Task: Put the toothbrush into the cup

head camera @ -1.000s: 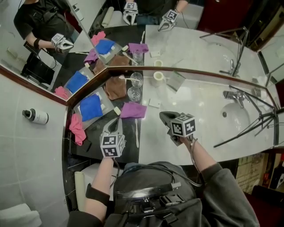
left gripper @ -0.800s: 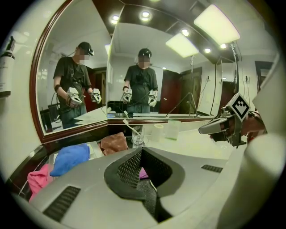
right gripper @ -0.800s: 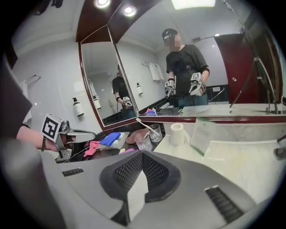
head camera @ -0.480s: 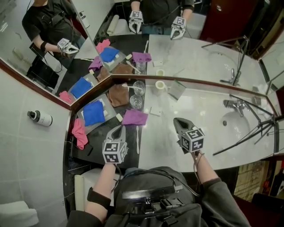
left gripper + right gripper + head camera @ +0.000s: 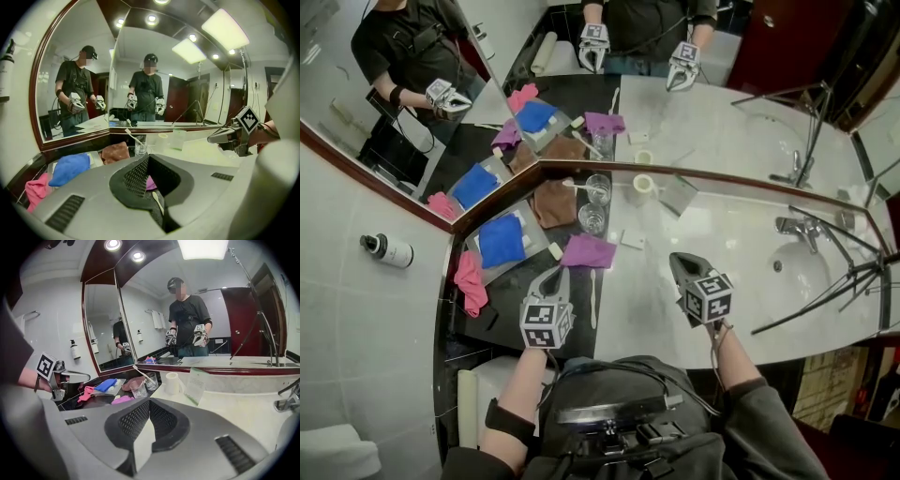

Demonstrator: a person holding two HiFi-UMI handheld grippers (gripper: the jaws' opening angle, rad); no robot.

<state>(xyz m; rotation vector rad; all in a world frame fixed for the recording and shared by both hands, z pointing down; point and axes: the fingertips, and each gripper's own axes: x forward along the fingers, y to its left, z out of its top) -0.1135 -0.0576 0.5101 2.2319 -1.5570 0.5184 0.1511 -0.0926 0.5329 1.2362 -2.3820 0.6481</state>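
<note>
Head view suggests pre-grasp: left gripper and right gripper both pressed together, empty; next, jaws must spread around the lying toothbrush

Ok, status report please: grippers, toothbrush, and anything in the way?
Left gripper shut, empty; right gripper shut, empty. Toothbrush flat on dark counter, outside the empty glass cup. Purple cloth lies between them.

Found the counter pale marble with a dark left stretch. Found there a white toothbrush lying flat just beside a purple cloth, plus two glasses, brown cloth, pink cloth, tray, white roll.
</note>
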